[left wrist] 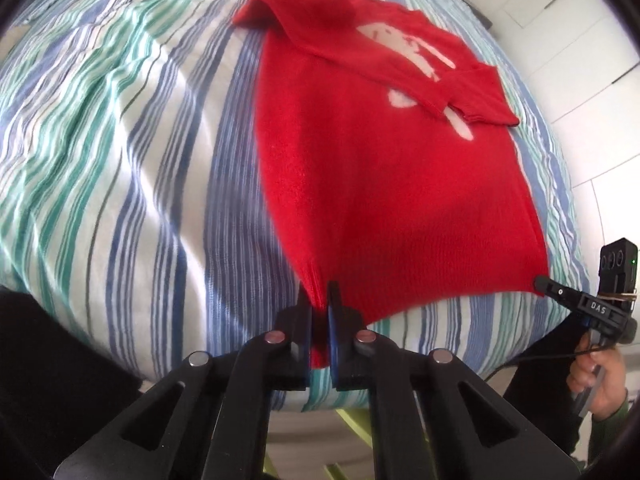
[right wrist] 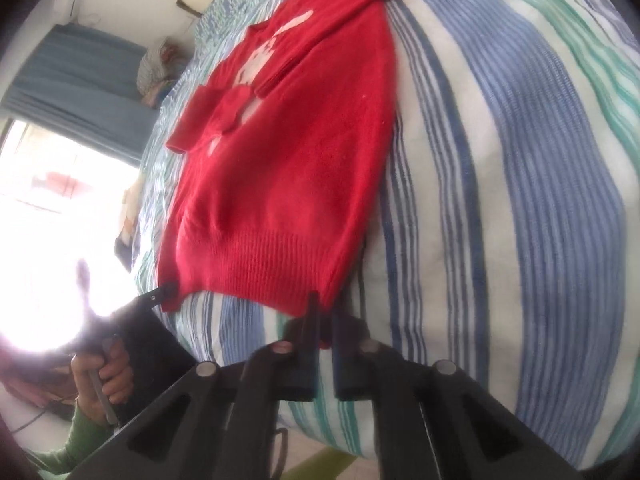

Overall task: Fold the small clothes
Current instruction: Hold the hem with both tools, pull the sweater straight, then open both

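A small red knit sweater [left wrist: 384,168] with a white pattern lies flat on a striped bedspread [left wrist: 120,140], both sleeves folded in over the chest. My left gripper [left wrist: 319,300] is shut on the hem's left corner. My right gripper [right wrist: 325,312] is shut on the hem's right corner, and it also shows in the left wrist view [left wrist: 540,282] at the sweater's other corner. The sweater [right wrist: 288,152] stretches away from both grippers; the left gripper shows in the right wrist view [right wrist: 170,290].
The bedspread [right wrist: 520,160] covers a rounded bed that drops away at the near edge. White cabinet doors [left wrist: 580,40] stand to the right. A bright window [right wrist: 60,220] and blue curtain [right wrist: 80,80] lie to the left. A yellow-green frame [left wrist: 356,428] shows below the bed edge.
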Tool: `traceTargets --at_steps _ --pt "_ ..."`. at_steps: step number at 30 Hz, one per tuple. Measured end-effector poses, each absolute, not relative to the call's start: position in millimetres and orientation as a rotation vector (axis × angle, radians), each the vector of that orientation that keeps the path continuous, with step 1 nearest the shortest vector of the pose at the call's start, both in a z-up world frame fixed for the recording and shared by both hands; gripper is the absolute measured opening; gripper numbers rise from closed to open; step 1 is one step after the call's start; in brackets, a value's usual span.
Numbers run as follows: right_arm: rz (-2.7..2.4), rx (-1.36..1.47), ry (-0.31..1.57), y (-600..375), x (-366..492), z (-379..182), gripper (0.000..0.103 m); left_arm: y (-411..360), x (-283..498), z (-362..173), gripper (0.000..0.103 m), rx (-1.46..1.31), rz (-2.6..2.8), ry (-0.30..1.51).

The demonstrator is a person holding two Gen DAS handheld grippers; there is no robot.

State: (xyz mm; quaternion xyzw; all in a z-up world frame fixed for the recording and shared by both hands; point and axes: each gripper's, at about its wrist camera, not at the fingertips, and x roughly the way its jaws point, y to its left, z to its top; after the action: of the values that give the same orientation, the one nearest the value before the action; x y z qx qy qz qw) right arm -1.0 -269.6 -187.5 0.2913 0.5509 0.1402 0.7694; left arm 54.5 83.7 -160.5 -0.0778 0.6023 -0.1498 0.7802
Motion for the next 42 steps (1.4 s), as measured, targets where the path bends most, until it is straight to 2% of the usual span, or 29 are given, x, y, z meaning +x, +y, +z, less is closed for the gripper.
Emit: traceTargets --at_steps 2,5,7,11,20,23,25,26,27,28,29,32,36,39,42 --pt "0.242 0.594 1.199 -287 -15 -164 0.004 85 52 -152 0.004 -0.147 -0.331 1.295" --pt "0.184 0.558 1.213 -306 -29 -145 0.004 70 59 -175 0.004 -0.058 -0.278 1.358" --pt "0.160 0.535 1.250 -303 -26 -158 0.003 57 62 -200 0.004 0.026 -0.227 1.387" --pt "0.088 0.470 1.325 -289 -12 -205 0.003 47 59 -204 0.004 0.084 -0.189 1.345" --pt "0.044 0.276 1.290 -264 -10 -196 0.004 57 45 -205 0.009 0.039 -0.174 1.325" --pt "0.026 0.222 1.286 -258 -9 -195 0.004 62 39 -194 0.024 0.036 -0.163 1.337" --pt "0.019 0.214 1.286 -255 -9 -191 0.014 67 35 -186 0.053 0.045 -0.140 1.342" --pt "0.016 0.216 1.288 -254 -10 -188 0.017 71 32 -181 0.058 0.051 -0.126 1.343" --pt "0.012 0.215 1.292 -254 -12 -186 0.025 74 29 -177 0.061 0.052 -0.119 1.343" --pt "0.008 0.213 1.298 -253 -13 -183 0.030 78 25 -170 0.061 0.051 -0.115 1.343" --pt "0.003 0.213 1.305 -255 -16 -181 0.031 82 22 -164 0.061 0.049 -0.107 1.336" --pt "-0.042 0.191 1.317 -265 -30 -171 0.031 92 14 -137 0.061 0.030 -0.084 1.275" --pt "-0.073 0.123 1.226 -268 -36 -139 0.031 84 23 -112 0.069 0.010 -0.130 1.172" --pt "0.019 0.124 1.144 -250 -21 -121 0.031 58 34 -120 0.069 0.021 -0.201 1.154" --pt "0.121 0.101 1.096 -219 2 -126 0.031 35 45 -156 0.069 0.075 -0.231 1.226"
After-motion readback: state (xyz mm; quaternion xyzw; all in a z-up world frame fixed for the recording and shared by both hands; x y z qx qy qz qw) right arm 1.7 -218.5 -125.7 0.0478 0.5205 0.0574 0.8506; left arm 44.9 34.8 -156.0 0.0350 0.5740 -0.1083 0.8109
